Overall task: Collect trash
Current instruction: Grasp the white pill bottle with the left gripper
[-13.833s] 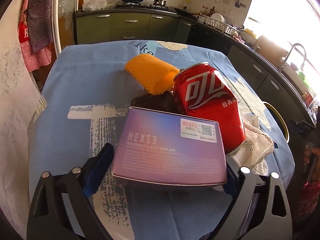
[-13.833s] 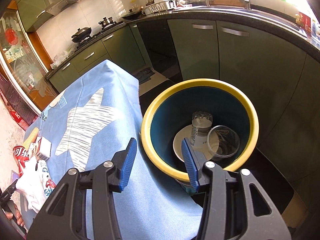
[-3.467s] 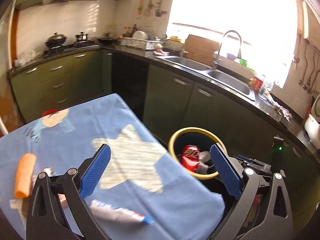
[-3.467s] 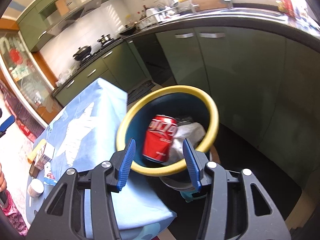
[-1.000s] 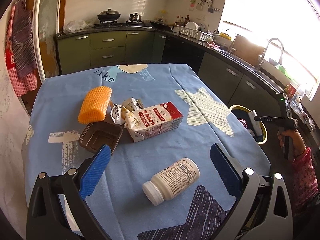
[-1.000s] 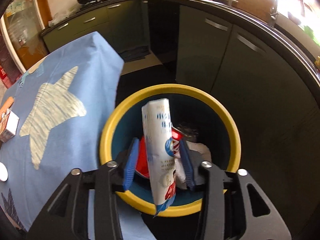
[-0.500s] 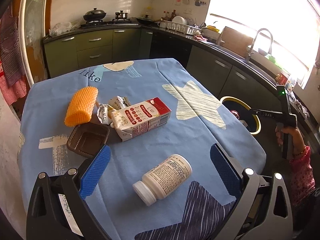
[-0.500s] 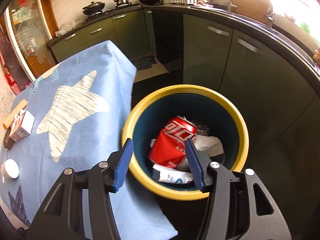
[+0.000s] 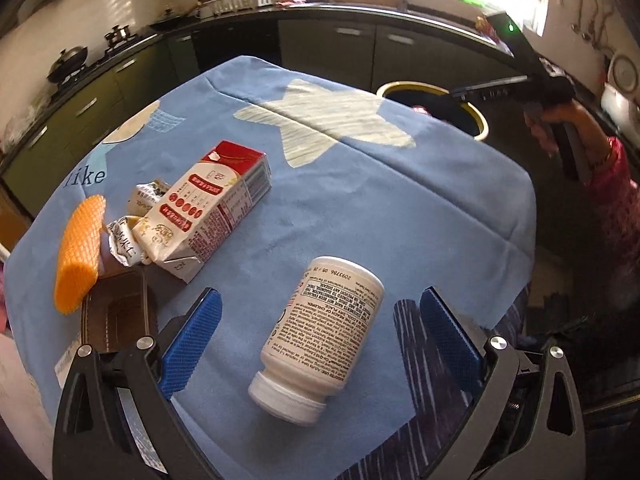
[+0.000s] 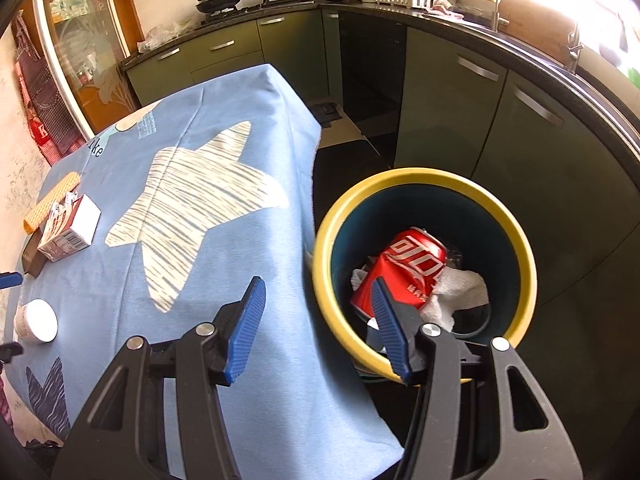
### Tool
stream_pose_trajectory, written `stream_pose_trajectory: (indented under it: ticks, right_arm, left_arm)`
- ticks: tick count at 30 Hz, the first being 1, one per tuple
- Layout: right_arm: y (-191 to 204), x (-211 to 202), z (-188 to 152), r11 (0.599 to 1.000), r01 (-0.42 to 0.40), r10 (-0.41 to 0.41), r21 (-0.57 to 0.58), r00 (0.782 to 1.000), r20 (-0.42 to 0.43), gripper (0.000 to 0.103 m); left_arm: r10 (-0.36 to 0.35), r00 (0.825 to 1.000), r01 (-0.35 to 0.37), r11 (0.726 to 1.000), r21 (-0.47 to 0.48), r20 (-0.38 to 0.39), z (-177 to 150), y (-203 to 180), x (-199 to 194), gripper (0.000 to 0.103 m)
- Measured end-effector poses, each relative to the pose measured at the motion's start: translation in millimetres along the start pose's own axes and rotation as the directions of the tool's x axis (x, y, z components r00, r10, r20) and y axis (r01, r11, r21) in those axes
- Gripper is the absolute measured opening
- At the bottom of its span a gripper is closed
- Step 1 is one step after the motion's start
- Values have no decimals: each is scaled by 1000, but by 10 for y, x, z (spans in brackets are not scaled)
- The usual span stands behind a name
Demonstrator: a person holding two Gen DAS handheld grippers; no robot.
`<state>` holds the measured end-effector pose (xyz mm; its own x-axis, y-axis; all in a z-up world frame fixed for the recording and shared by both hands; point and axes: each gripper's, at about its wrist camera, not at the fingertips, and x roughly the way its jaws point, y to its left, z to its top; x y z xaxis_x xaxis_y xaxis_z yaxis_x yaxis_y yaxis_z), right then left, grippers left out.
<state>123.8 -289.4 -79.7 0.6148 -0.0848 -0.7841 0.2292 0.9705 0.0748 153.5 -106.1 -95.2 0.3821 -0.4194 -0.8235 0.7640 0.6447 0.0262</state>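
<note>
My left gripper (image 9: 320, 328) is open, its blue pads on either side of a white pill bottle (image 9: 320, 336) lying on the blue tablecloth (image 9: 384, 208), not touching it. Behind lie a red-and-white milk carton (image 9: 208, 208), an orange foam sleeve (image 9: 78, 252), crumpled wrappers (image 9: 128, 240) and a brown tray (image 9: 114, 316). My right gripper (image 10: 316, 324) is open and empty beside the yellow-rimmed bin (image 10: 424, 184), which holds a red can (image 10: 404, 268) and white tissue (image 10: 456, 292). The bottle cap (image 10: 36, 320) and carton (image 10: 70, 228) also show in the right wrist view.
The bin (image 9: 432, 92) stands on the floor off the table's far edge. Green kitchen cabinets (image 10: 460, 92) and a dark counter run behind it. The person's hand with the right gripper (image 9: 560, 120) hangs past the table corner.
My left gripper has come down and closer around the pill bottle. The right gripper dropped the tube into the bin a second ago, then drew back towards the table edge, still open.
</note>
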Motion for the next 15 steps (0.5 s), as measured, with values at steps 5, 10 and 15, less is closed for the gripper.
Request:
stream_pose_trajectory:
  ticks: [5,10,15]
  right_arm:
    - [162,41,-27,1000,-12,12,-16,1000,-13,55]
    - [225,88,-53,1000,-13,12,-9,1000,-25,56]
    - [258,95,-74,1000,-21,21,-4,999,-25,56]
  left_arm:
    - [-37,996,41,998,51,-84,3,11,286,80]
    - [-64,993,72,995,70,-104,-2,12,379,72]
    - [-60,994,67,995,76,-95,18,16,352,57]
